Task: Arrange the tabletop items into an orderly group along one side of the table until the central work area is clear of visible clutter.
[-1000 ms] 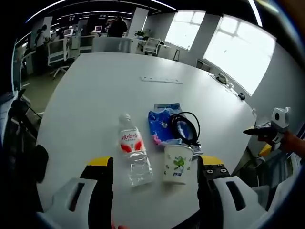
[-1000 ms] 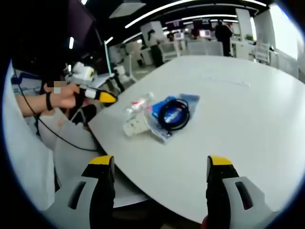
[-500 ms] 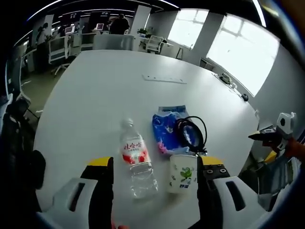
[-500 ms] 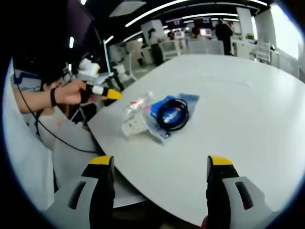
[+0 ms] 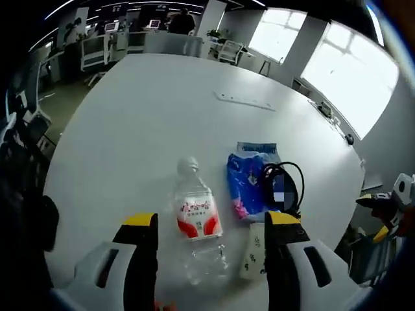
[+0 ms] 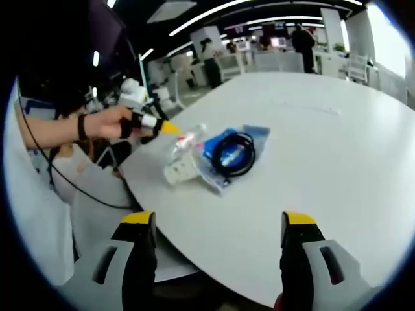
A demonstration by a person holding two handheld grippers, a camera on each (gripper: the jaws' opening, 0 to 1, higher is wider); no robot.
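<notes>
A clear water bottle [image 5: 196, 217] with a red label lies on the white table [image 5: 130, 116], its cap pointing away. My left gripper [image 5: 211, 221] is open, with the bottle's lower half between its jaws. A white paper cup [image 5: 255, 249] with a green print stands just inside the right jaw, partly hidden by it. Beyond lie a blue packet [image 5: 246, 178] and a black coiled cable [image 5: 283, 188]. In the right gripper view, a hand holds the left gripper [image 6: 162, 125] at the bottle [image 6: 185, 142], beside the cup [image 6: 181, 172], packet [image 6: 220, 144] and cable [image 6: 233, 155]. My right gripper [image 6: 218, 220] is open, off the table's edge.
A thin white strip [image 5: 245, 100] lies far across the table. The right gripper [image 5: 389, 207] shows beyond the table's right edge. Office chairs and desks [image 5: 162, 42] stand behind the table, with people at the back. The table [image 6: 324, 149] is bare right of the items.
My left gripper has moved forward over the items, so the bottle now sits between its jaws and the cup is half hidden. The right gripper has stayed put.
</notes>
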